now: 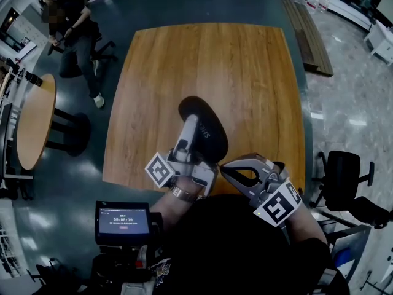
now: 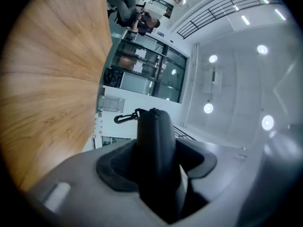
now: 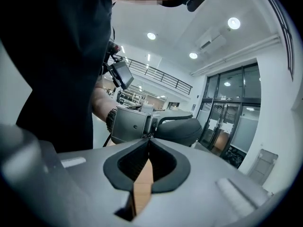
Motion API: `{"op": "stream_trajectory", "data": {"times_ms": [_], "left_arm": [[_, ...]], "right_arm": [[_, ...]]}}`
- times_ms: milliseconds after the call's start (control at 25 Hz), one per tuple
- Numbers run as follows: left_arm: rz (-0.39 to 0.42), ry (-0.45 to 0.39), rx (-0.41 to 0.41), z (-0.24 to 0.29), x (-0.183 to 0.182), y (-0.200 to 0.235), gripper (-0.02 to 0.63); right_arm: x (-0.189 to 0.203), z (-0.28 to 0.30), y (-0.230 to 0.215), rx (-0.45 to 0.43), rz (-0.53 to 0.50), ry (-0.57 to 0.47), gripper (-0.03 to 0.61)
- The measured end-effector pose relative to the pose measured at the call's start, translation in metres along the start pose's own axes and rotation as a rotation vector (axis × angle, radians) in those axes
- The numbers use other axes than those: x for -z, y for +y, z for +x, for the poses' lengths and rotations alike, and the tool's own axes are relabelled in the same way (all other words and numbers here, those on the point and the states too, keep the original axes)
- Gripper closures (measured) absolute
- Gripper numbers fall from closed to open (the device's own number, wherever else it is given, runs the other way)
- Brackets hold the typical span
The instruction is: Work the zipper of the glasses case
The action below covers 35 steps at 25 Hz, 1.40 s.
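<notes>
The black glasses case (image 1: pixel 206 128) is held up over the near edge of the wooden table (image 1: pixel 202 60), with my left gripper (image 1: pixel 191 134) shut on it. In the left gripper view the case (image 2: pixel 154 131) stands upright between the jaws, and a small black clip (image 2: pixel 124 117) hangs off its far end. My right gripper (image 1: pixel 228 166) is just right of the case, shut and empty. In the right gripper view its jaws (image 3: pixel 148 139) meet tip to tip, and the case (image 3: pixel 182 129) and the left gripper's grey body (image 3: pixel 132 124) lie just beyond them.
A person sits on a stool (image 1: pixel 73 29) at the far left, beside a round side table (image 1: pixel 34 118). A black chair (image 1: pixel 344 177) stands at the right, and a wooden bench (image 1: pixel 310 32) at the far right. A small screen (image 1: pixel 123 221) hangs at my chest.
</notes>
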<state>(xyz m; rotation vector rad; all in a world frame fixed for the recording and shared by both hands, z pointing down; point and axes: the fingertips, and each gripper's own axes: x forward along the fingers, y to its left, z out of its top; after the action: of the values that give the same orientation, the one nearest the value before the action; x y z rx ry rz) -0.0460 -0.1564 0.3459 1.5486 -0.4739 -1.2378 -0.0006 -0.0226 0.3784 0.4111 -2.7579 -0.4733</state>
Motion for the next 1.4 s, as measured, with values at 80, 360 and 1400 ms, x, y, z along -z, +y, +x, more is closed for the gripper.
{"op": "stream_trajectory", "data": {"times_ms": [80,360,1400], "left_arm": [[0.032,0.035,-0.016,-0.002,0.010,0.003,0.363],[0.100,0.081,-0.043,-0.007,0.020,0.009,0.362],[0.116,0.166,-0.082,-0.038,0.027,0.026,0.364]], "right_arm": [[0.003,0.003,0.004,-0.018,-0.018,0.025,0.572],[0.011,0.001,0.009,-0.029,-0.009,0.045,0.574],[0.044,-0.044,-0.067,0.339,0.414,-0.105,0.572]]}}
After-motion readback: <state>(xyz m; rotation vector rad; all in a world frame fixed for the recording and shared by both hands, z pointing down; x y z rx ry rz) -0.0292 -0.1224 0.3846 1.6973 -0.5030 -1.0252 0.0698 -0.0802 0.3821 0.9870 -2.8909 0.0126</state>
